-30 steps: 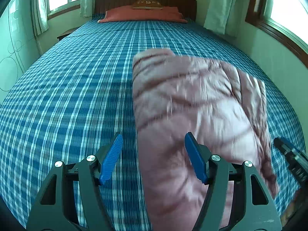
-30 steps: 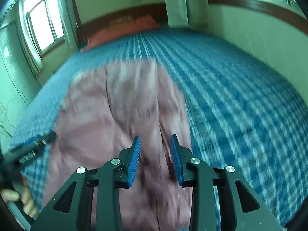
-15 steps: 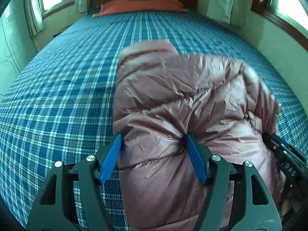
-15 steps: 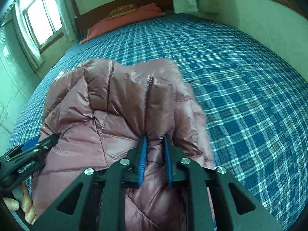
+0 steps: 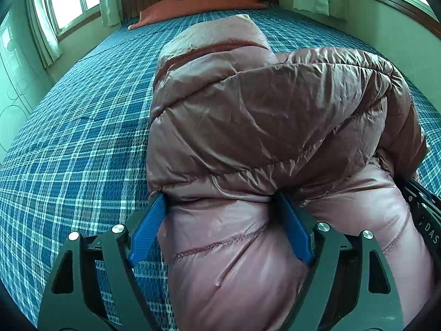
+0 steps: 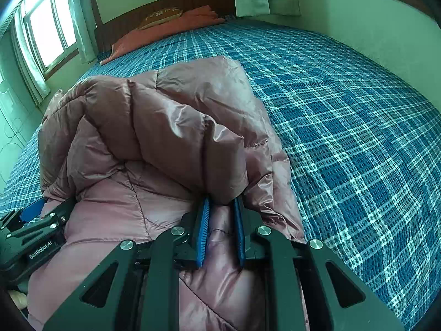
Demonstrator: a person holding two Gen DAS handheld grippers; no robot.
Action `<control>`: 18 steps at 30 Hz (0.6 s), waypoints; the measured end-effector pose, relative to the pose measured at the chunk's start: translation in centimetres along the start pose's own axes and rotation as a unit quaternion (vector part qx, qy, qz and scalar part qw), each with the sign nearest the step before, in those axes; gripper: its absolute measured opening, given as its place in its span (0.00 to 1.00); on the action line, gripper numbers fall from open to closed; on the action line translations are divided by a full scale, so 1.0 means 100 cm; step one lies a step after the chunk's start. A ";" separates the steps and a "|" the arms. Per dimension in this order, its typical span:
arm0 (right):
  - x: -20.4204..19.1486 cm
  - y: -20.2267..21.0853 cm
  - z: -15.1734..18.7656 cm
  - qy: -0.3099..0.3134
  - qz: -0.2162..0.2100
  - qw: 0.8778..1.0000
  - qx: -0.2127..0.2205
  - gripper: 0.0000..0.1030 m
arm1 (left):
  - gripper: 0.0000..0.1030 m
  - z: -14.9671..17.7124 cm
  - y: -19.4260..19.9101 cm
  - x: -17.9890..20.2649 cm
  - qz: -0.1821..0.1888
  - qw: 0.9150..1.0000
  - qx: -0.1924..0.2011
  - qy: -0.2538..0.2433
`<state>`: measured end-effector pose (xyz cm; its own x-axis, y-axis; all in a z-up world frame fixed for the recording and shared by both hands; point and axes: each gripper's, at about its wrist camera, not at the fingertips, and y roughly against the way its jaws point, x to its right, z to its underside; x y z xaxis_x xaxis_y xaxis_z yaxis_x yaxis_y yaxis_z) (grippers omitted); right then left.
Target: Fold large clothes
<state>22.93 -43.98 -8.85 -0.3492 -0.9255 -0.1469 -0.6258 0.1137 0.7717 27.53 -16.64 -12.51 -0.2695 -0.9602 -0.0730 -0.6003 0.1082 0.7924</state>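
Pink quilted nylon fills both views: the puffer jacket lies on the blue plaid bedspread, its near hem now raised and curling over toward twelve o'clock, where a second ago it lay flat. The left gripper has its jaws wide apart with a thick roll of the hem bulging between them; the blue pads touch the fabric on either side, but whether they truly pinch it I cannot tell. The right gripper has narrowed since a second ago and is clamped on a fold of the hem, jaws nearly together with padding squeezed between them. In the right view the left tool sits at nine o'clock, so the two grips are spread across the jacket's width. That lift suggests the bottom-to-top fold has begun. Next, I judge, both ends must travel evenly toward the red pillow at twelve o'clock; the slippery shell may slide from the looser left hold.
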 end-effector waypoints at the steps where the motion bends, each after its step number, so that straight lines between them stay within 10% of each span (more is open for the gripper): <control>1: -0.001 0.002 0.001 0.002 0.001 1.000 0.003 0.16 | 0.79 0.000 0.001 0.000 0.002 1.000 0.002 0.001; 9: 0.004 0.026 -0.001 -0.004 -0.012 1.000 0.009 0.25 | 0.79 0.013 0.031 -0.041 0.067 0.995 -0.013 0.076; 11: 0.011 0.037 0.000 -0.018 -0.004 1.000 0.013 0.49 | 0.80 0.022 0.042 -0.055 0.080 0.991 -0.016 0.108; 18: 0.053 0.047 0.008 -0.092 -0.069 0.993 -0.002 0.62 | 0.80 0.046 0.054 -0.092 0.142 0.960 -0.029 0.238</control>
<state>17.63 -48.03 -6.51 -0.3828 -0.8499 -0.3621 -0.6736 -0.0114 0.7390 23.32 -6.00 -10.31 -0.0331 -0.9047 0.4247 -0.5064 0.3816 0.7733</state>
